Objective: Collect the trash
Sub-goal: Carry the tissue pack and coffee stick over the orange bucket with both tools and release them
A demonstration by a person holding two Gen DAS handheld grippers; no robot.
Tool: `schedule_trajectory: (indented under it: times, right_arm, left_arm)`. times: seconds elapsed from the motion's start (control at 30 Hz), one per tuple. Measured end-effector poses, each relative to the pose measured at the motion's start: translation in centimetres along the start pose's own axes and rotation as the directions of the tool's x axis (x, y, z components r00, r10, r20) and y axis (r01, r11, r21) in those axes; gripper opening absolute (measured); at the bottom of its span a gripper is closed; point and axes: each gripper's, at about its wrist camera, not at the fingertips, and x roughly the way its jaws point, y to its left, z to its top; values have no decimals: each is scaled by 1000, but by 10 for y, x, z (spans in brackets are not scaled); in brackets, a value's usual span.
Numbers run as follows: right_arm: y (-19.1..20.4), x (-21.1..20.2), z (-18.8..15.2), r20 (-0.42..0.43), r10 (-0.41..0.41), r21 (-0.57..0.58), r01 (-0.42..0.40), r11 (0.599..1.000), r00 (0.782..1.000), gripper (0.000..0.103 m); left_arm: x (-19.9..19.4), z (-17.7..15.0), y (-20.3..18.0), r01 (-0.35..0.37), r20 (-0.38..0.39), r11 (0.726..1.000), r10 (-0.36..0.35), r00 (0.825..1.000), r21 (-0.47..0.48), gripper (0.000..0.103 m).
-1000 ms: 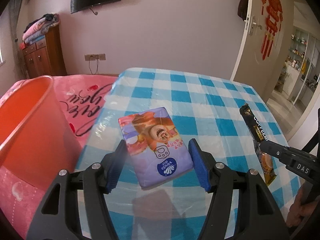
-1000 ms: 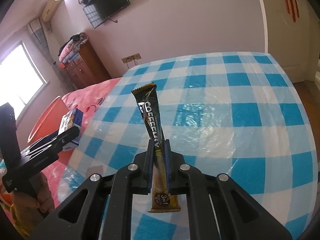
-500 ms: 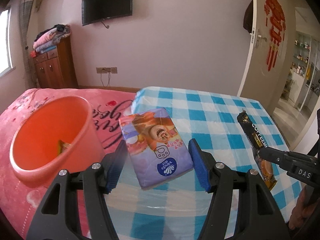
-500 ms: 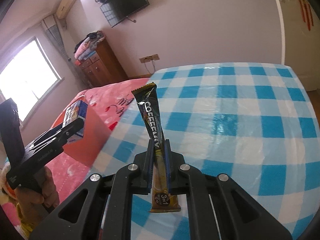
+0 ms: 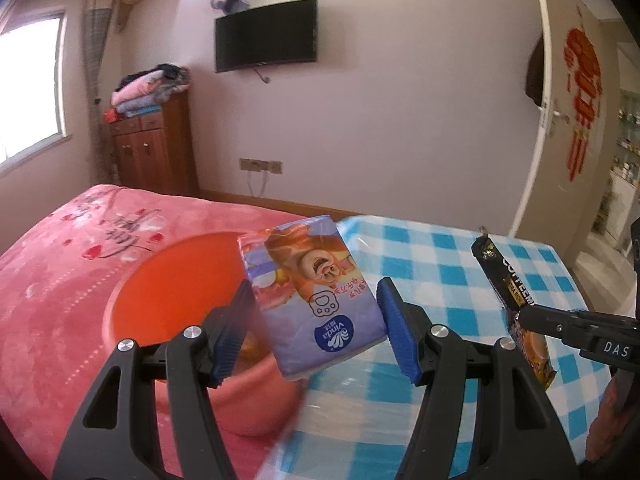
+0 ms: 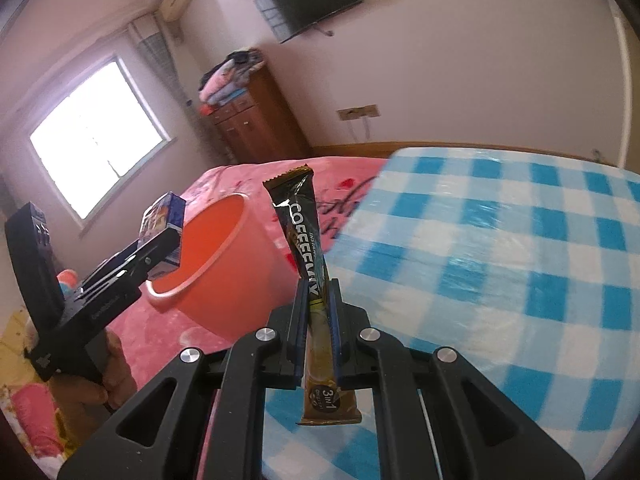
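My left gripper [image 5: 314, 312] is shut on a purple Vinda tissue pack [image 5: 308, 292] and holds it in the air over the near rim of the orange bin [image 5: 168, 292]. My right gripper [image 6: 318, 300] is shut on a black coffee stick sachet [image 6: 306, 248], held upright above the edge of the checked table [image 6: 520, 264]. The bin [image 6: 224, 256] stands on the pink bed to the left of the table. In the right wrist view the left gripper [image 6: 160, 248] and tissue pack [image 6: 162, 216] sit at the bin's left rim. The sachet [image 5: 508, 292] also shows in the left wrist view.
The pink bedspread [image 5: 60, 264] surrounds the bin. A wooden cabinet [image 5: 154, 148] with folded blankets stands at the far wall, with a wall television [image 5: 266, 34] above. An open door [image 5: 560, 120] is at the right. Some trash lies inside the bin [image 5: 252, 344].
Both grippers moved left, off the table toward the bin. The tissue pack now hangs over the bin's rim. The sachet has come closer to the bin. Both grips are unchanged.
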Motion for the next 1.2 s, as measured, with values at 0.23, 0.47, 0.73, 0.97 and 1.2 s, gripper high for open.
schedule_trajectory:
  times: [0.23,0.47,0.73,0.97,1.2]
  right_arm:
    - [42,33,26,-29,93,-31,-94,995,995,11]
    - [81,71,46,-75,169,-44,-173,984,983,11]
    - [110,106,64,-117,224,-40,-230,972,967,11]
    - [121,141,69,-170,240,-36,-250,968,956,11]
    - [109,156,63,-173,228,1,-231,973,958,61]
  left_arm:
    - [1,7,45,-74,15,995,75,997,-60,64]
    - [16,5,81,-113,-13,986,112,994,-119,64]
    - [32,0,99,-118,-41,981,113,993,-152,64]
    - [45,-3,106,-128,-64,979,119,991,-159,64]
    - [54,-13,109,-163,-97,975,150,984,-150,84]
